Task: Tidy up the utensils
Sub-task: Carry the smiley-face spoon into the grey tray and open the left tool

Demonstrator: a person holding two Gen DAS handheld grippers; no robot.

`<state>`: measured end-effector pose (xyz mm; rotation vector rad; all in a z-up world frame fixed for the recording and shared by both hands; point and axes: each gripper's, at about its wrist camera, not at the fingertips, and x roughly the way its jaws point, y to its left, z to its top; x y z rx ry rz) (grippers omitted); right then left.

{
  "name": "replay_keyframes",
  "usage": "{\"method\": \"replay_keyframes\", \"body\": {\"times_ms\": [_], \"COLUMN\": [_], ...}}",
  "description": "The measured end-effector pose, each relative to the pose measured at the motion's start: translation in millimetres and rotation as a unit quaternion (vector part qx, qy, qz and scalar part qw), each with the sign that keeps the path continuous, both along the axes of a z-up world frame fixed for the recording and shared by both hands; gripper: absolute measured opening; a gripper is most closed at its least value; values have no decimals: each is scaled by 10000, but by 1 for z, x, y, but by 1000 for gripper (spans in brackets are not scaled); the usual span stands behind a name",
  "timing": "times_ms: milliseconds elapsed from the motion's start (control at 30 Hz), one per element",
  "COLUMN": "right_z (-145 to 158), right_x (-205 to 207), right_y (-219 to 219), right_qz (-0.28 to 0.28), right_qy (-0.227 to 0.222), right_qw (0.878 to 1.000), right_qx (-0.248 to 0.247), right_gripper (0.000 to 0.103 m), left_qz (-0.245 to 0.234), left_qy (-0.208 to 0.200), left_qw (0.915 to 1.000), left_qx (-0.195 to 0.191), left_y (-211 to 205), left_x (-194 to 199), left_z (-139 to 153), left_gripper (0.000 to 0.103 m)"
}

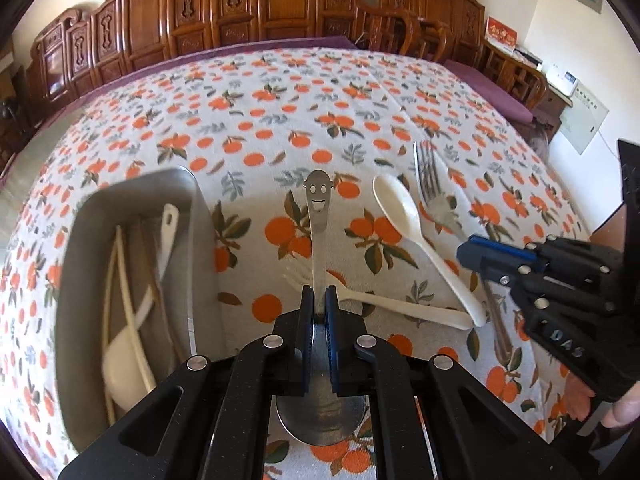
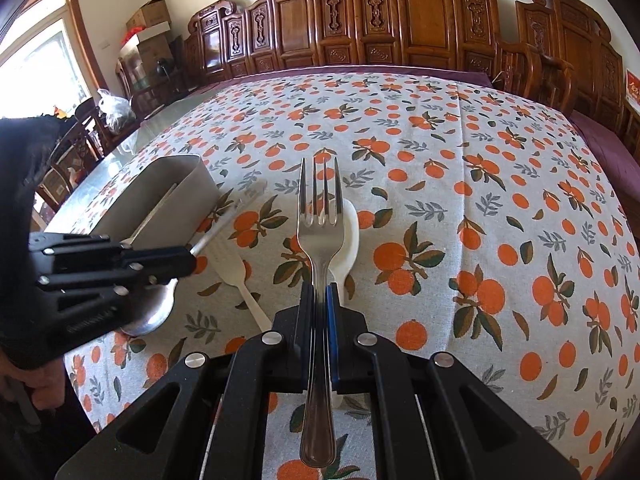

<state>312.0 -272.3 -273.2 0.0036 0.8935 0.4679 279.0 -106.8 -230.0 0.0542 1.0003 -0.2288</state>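
My left gripper (image 1: pixel 319 300) is shut on the handle of a metal spoon (image 1: pixel 318 200) with a smiling face cut into its tip; the bowl hangs below the fingers, above the tablecloth. Seen from the right wrist, this gripper (image 2: pixel 191 262) holds the spoon (image 2: pixel 150 312) beside the grey tray (image 2: pixel 168 212). My right gripper (image 2: pixel 320 292) is shut on the neck of a metal fork (image 2: pixel 320 220), tines pointing away. In the left wrist view that gripper (image 1: pixel 468 250) and fork (image 1: pixel 430 184) are at the right. A white plastic spoon (image 1: pixel 400 208) and a white plastic fork (image 1: pixel 400 306) lie on the cloth.
The grey tray (image 1: pixel 140 182) at the left holds chopsticks and white spoons. An orange-print cloth (image 2: pixel 480 200) covers the table. Carved wooden chairs (image 2: pixel 400 20) line the far edge. A person's hand (image 1: pixel 624 408) holds the right gripper.
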Motion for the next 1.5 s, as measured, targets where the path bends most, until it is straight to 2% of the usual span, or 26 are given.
{"method": "replay_keyframes", "body": {"times_ms": [333,600,833,1100,1500], "right_z": [2,-4,-9,-11,-13], "right_x": [-2,-2,1,0,-3], "right_y": [22,37,46,55,54], "right_qz": [199,295,316,358,384], "right_qy": [-33,17,33,12,17], "right_qw": [9998,9993,9990,9987,9983], "right_qx": [-43,-208,-307,-374,-437], "right_gripper": [8,8,8,8,8], "left_qz": [47,127,271,579,792], "left_qy": [-294,-449,-459,-259,50], "left_qw": [9996,9989,9986,9979,9968], "left_qx": [-17,-14,52,-155,-16], "left_y": [26,51,79,112,124], "left_x": [-8,-9,-7,-2,8], "left_z": [28,36,27,10,-14], "left_gripper": [5,5,5,5,5]}}
